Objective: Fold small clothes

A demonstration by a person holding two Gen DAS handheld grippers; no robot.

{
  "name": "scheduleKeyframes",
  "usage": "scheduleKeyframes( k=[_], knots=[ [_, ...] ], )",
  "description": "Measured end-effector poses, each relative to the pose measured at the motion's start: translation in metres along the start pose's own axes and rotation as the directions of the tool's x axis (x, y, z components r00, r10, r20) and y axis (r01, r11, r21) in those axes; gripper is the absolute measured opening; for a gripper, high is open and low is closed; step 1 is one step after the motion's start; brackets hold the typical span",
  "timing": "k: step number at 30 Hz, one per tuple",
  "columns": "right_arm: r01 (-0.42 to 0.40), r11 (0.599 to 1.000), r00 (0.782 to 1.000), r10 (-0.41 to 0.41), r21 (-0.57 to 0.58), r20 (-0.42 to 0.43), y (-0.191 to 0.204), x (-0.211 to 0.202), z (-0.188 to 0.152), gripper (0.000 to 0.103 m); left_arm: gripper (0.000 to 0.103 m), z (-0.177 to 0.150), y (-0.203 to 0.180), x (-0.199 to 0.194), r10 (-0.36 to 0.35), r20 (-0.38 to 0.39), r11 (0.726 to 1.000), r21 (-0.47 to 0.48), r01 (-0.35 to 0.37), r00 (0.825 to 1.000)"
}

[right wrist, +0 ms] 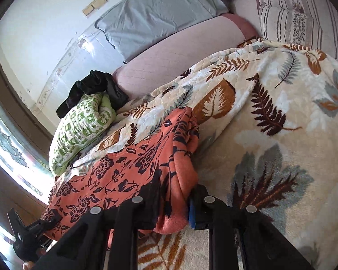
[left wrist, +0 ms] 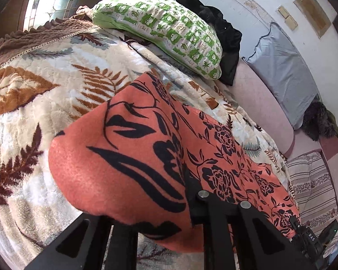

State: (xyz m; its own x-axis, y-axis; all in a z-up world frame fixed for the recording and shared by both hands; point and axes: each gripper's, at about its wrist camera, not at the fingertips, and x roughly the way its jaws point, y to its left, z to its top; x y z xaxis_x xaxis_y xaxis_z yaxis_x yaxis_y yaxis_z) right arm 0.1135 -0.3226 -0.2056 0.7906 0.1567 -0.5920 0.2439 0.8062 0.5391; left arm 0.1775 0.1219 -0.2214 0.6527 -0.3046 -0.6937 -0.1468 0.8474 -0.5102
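garment [left wrist: 133, 157]: orange fleecy cloth, matt, napped
blanket [left wrist: 45, 94]: plush, fuzzy
fingers [right wrist: 151, 202]: black matt plastic
pillow [left wrist: 169, 29]: smooth cotton

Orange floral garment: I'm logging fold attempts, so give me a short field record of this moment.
garment: orange floral garment, lifted at the near edge, the rest draped on the leaf-print blanket
left gripper: shut on the garment
right gripper: shut on the garment
nearby: green patterned pillow, black clothing behind it
fold: not yet made
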Motion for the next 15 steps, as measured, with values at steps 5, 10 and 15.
scheduleKeyframes(
  k=[5,10,15],
  knots=[
    [0.137,0.990,0.975,-0.129,0.031,-0.182,-0.018,0.025,-0.015,0.025,0.032,0.000,0.036,0.007,0.038,-0.107,0.990,-0.128,-0.051,0.994],
    [0.206,0.951,0.977,-0.186,0.230,-0.104,-0.062,-0.004,-0.002,0.026,0.040,0.013,0.048,-0.019,0.104,0.015,0.979,-0.176,-0.100,0.994],
    [0.089,0.985,0.991,-0.103,0.145,0.087,-0.054,-0.032,0.017,0.028,0.041,0.022,0.019,-0.048,0.222,0.229,0.975,-0.039,-0.219,0.948]
  ],
)
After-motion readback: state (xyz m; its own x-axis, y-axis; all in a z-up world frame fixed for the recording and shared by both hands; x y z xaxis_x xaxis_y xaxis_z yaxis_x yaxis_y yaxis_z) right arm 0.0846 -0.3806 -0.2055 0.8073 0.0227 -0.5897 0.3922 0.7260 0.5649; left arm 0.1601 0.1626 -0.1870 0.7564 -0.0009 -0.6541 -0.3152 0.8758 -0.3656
